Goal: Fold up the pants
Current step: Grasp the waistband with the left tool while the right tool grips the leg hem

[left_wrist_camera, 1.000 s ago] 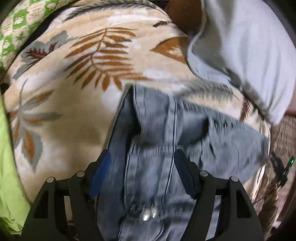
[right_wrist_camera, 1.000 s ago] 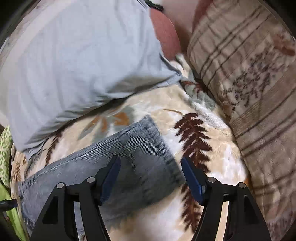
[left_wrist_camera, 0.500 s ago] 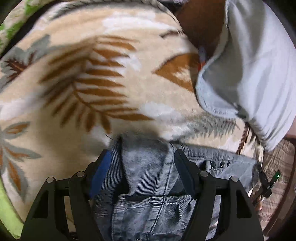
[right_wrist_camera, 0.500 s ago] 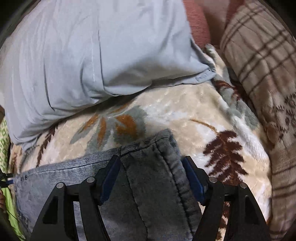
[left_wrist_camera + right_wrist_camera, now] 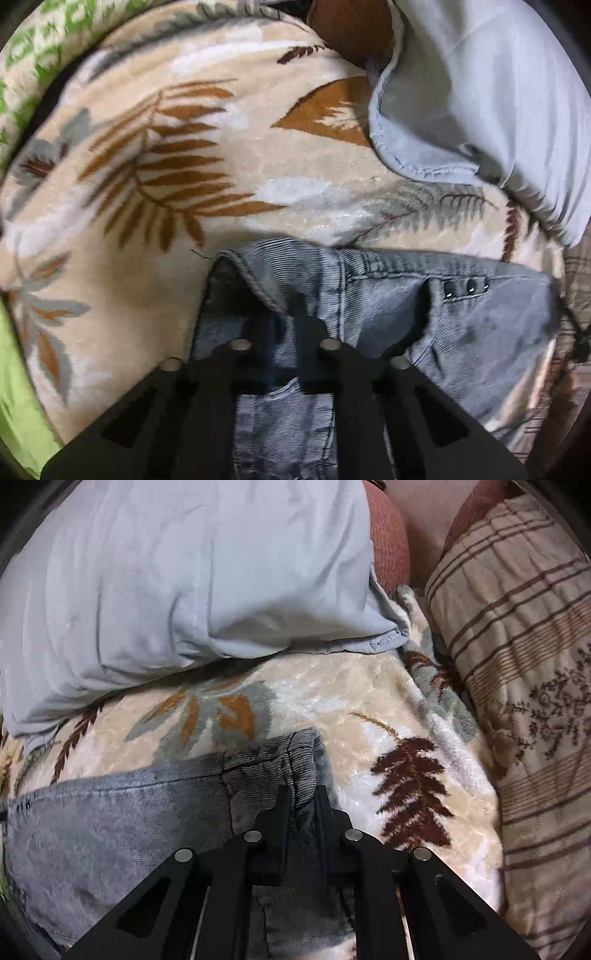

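In the left wrist view, the pants point(image 5: 388, 314) are seen lying on a leaf-patterned blanket point(image 5: 166, 177), spread from the near centre out to the right. The left gripper point(image 5: 275, 321) is closed on a fold of denim at the pants' left end, just under the raised hem; the fabric is pinched between the two fingers point(image 5: 310, 332), and more denim is seen below them at the near edge. A row of small rivets is visible on the pants to the right. A pale blue pillow point(image 5: 480, 92) is lying at the far right, apart from the pants.

In the right wrist view, the pants point(image 5: 110, 819) are seen stretched from the near left to the centre on the blanket point(image 5: 351, 709). The right gripper point(image 5: 301, 805) is clamped on the pants' right end, with the corded hem bunched between its fingers point(image 5: 282, 812). The blue pillow point(image 5: 184, 572) is lying beyond, and a striped cushion point(image 5: 517, 664) is at the right.
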The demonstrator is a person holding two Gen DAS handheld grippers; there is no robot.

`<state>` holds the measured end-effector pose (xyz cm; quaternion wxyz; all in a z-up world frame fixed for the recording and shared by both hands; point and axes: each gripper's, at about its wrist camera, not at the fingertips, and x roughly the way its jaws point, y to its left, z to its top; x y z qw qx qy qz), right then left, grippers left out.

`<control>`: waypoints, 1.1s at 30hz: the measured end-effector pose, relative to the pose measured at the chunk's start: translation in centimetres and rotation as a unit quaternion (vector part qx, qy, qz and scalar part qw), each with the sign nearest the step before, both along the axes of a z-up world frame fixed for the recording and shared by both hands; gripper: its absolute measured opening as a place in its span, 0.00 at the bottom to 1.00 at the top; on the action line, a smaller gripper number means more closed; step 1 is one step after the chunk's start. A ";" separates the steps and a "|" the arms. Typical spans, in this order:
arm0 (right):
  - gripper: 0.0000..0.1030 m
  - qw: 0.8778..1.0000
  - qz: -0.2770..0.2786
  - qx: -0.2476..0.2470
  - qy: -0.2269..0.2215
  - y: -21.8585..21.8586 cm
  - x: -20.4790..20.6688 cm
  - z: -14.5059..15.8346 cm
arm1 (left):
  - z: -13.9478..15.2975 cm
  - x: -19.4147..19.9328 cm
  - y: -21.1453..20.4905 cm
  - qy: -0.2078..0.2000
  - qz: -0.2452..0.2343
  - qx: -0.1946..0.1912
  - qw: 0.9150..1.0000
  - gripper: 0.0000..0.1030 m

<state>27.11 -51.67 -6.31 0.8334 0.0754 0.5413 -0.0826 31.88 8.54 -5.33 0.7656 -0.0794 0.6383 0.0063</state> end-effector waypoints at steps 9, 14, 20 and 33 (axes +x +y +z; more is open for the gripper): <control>0.11 0.999 -0.008 -0.007 -0.043 -0.2 -2.8 3.9 | 4.7 -3.9 -1.4 -0.080 -0.003 0.070 0.994 0.02; 0.11 0.998 -0.008 -0.004 -0.069 0.0 -5.7 6.4 | 8.0 -7.2 -2.8 -0.128 -0.011 0.098 0.987 0.02; 0.06 0.996 -0.012 -0.001 -0.085 0.4 -10.7 8.4 | 10.6 -11.4 -3.6 -0.168 -0.013 0.123 0.978 0.02; 0.04 0.993 -0.026 0.033 -0.112 1.1 -21.0 10.4 | 13.2 -21.6 -3.0 -0.196 -0.005 0.115 0.974 0.02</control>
